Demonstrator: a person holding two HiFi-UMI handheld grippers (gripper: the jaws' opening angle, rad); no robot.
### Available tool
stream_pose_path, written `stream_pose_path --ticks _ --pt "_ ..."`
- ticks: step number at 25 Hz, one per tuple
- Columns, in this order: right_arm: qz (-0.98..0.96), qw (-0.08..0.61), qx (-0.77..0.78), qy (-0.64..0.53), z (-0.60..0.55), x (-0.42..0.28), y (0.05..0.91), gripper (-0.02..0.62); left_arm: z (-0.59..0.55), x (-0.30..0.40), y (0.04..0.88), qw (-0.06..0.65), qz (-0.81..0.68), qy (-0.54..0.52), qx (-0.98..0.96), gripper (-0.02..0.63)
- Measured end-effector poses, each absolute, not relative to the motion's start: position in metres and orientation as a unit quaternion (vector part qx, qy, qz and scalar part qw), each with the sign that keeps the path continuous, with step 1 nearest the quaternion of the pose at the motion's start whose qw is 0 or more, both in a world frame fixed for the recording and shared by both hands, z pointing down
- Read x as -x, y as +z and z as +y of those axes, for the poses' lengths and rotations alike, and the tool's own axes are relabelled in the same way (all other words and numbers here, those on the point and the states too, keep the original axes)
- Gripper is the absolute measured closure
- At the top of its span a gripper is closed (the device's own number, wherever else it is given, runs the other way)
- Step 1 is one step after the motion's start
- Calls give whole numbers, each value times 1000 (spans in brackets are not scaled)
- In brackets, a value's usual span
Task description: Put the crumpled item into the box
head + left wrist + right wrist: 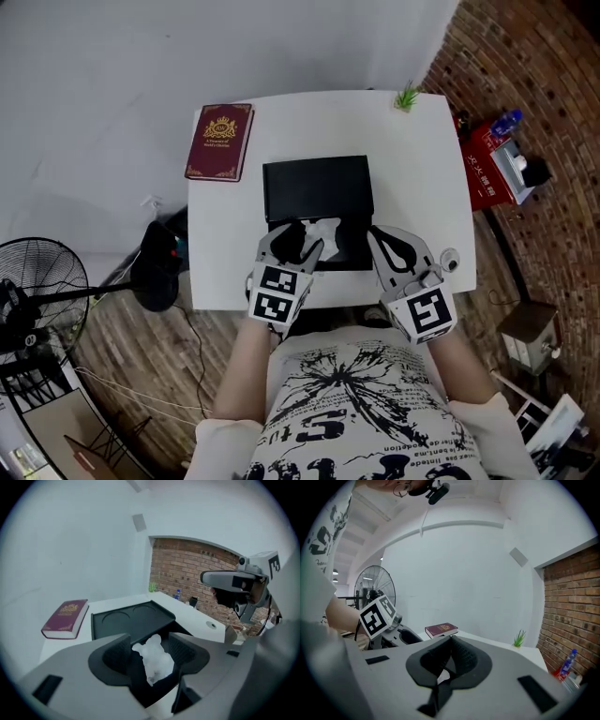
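Note:
The crumpled white item lies in the open black box at the table's near edge, with the box's flat lid lying just behind. My left gripper hangs over the box, open. In the left gripper view the crumpled item sits between and below the spread pads, and neither pad presses on it. My right gripper hovers at the box's right side, shut and with nothing in it; its tips meet in the right gripper view.
A maroon book lies at the white table's far left, and a small green plant stands at the far right corner. A floor fan stands left of the table; a red case and a bottle lie on the floor to the right.

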State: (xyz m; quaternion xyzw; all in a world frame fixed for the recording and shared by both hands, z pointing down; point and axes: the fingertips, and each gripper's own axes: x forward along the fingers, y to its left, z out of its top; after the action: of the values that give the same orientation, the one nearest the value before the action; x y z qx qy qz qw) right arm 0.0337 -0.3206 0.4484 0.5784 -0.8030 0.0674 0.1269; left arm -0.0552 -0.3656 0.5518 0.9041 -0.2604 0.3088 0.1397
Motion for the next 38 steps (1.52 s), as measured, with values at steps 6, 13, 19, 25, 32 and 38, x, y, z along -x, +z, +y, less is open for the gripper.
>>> stream_pose_path --ticks 6,13,19,25,32,38 --pt "-801 124 -585 43 -318 -23 425 580 -374 76 469 87 -316 191 -925 471" --pt "-788 101 -607 8 -320 -13 401 580 -372 110 403 24 -342 125 -931 578" --pt "-783 78 -617 -5 -321 -3 388 581 -366 130 371 -9 -325 86 -942 592" --pt "-778 90 -621 -32 -324 7 380 581 -370 136 361 -20 -317 43 -947 592" --pt "-779 116 -616 -18 -327 19 394 581 -371 140 373 -19 -295 81 -952 592" --pt "-774 113 -623 -13 -331 23 397 583 -375 139 367 -27 -287 44 -957 592"
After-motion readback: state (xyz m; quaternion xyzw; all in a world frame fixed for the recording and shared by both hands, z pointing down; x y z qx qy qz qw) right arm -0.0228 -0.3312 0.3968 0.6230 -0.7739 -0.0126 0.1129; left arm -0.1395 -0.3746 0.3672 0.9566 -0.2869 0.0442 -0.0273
